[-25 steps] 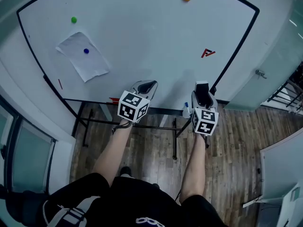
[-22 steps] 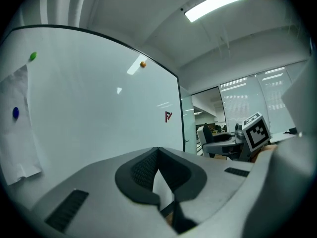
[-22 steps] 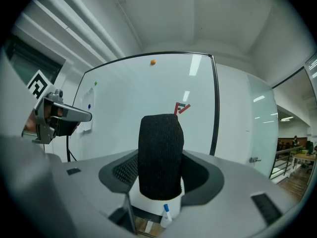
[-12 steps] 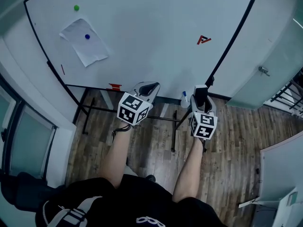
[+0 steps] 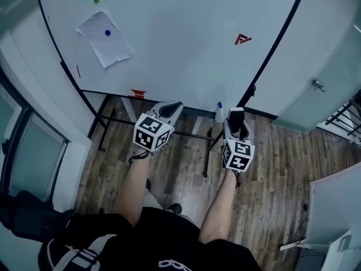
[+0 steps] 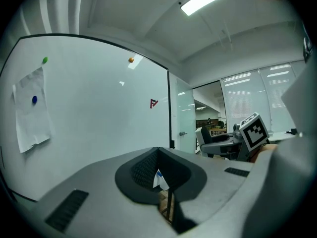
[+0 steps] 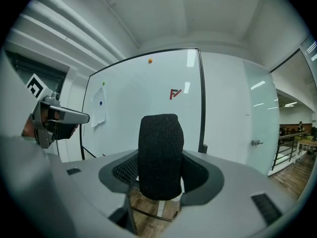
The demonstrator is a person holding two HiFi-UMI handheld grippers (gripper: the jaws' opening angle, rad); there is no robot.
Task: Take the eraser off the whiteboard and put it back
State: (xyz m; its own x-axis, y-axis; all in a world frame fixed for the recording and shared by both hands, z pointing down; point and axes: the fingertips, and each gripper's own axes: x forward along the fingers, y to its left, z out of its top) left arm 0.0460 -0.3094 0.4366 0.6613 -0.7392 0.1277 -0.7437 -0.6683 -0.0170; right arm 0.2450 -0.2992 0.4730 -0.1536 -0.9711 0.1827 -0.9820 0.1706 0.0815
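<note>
The whiteboard (image 5: 186, 49) stands ahead of both grippers, which hang off its lower edge over the wood floor. My right gripper (image 5: 236, 113) is shut on a black felt eraser (image 5: 238, 122), which stands upright between the pads and fills the middle of the right gripper view as a dark block (image 7: 159, 152). The left gripper (image 5: 172, 107) sits level with it to the left, its jaws closed together with nothing held (image 6: 158, 150). Neither gripper touches the board.
A paper sheet (image 5: 106, 38) hangs at the board's upper left under a blue magnet (image 5: 108, 33), with a green magnet (image 5: 96, 0) above. A red logo (image 5: 243, 39) marks the right side. A red item (image 5: 138, 94) and a blue-capped bottle (image 5: 219, 113) sit at the bottom rail. A glass door (image 5: 320, 85) is right.
Both grippers have drawn back from the whiteboard and sunk lower, so the board has slid up in the head view. The eraser stays in the right gripper.
</note>
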